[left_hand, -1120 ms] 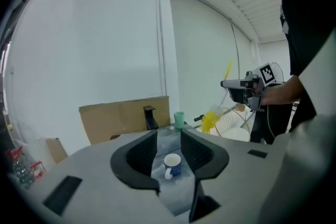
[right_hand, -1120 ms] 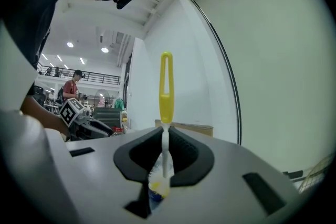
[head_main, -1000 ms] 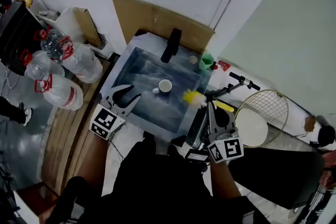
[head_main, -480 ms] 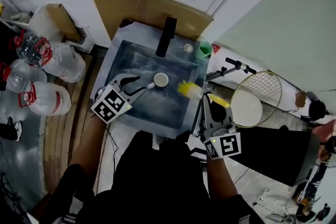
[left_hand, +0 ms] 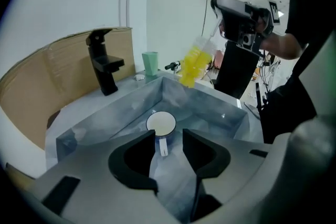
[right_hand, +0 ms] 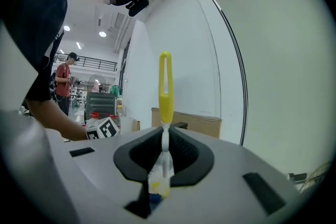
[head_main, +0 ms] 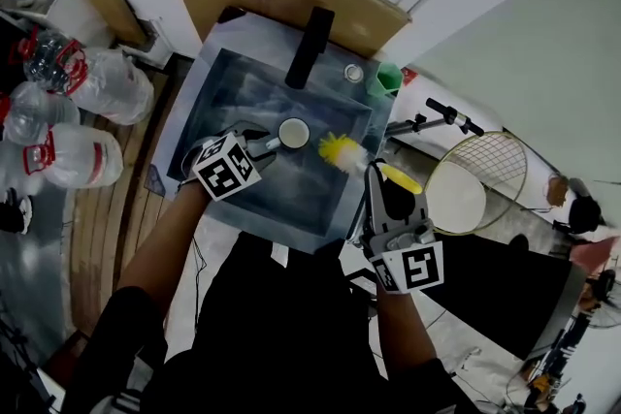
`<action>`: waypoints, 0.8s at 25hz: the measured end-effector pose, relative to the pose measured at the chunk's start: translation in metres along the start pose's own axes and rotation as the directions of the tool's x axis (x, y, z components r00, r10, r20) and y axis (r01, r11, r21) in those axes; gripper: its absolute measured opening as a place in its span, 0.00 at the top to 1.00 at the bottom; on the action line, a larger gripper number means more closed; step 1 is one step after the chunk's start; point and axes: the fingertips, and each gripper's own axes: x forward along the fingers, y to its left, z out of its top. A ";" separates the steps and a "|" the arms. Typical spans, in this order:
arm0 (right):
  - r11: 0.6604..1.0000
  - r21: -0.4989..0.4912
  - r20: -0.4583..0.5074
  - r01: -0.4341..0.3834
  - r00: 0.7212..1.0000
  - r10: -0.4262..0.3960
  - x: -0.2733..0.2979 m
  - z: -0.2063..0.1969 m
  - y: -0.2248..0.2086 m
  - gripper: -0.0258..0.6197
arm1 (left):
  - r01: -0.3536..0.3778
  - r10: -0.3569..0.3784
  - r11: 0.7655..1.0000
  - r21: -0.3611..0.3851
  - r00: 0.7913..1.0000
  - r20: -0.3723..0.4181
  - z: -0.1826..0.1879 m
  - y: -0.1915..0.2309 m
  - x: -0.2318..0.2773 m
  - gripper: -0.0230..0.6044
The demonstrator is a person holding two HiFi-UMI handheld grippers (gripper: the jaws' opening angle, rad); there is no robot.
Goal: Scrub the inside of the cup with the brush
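The left gripper (head_main: 258,146) has come down into the sink (head_main: 291,201) and its jaws have just been opening. They now stand spread, with the handle of the upright cup (head_main: 294,132) lined up in the gap, not yet pinched. The right gripper (head_main: 381,187) pinches the brush (head_main: 342,151) by its stem, bristles over the sink near the cup. Gripping the cup likely comes first, then scrubbing.

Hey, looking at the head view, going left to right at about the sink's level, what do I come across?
Water bottles → left gripper → cup → brush, its yellow bristles → round wire basket.
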 end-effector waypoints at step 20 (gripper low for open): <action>0.985 0.024 -0.003 -0.169 0.986 0.169 0.039 -0.011 -0.013 0.90 | 0.004 -0.013 0.998 -0.055 0.985 -0.169 -0.055 0.011 0.087 0.68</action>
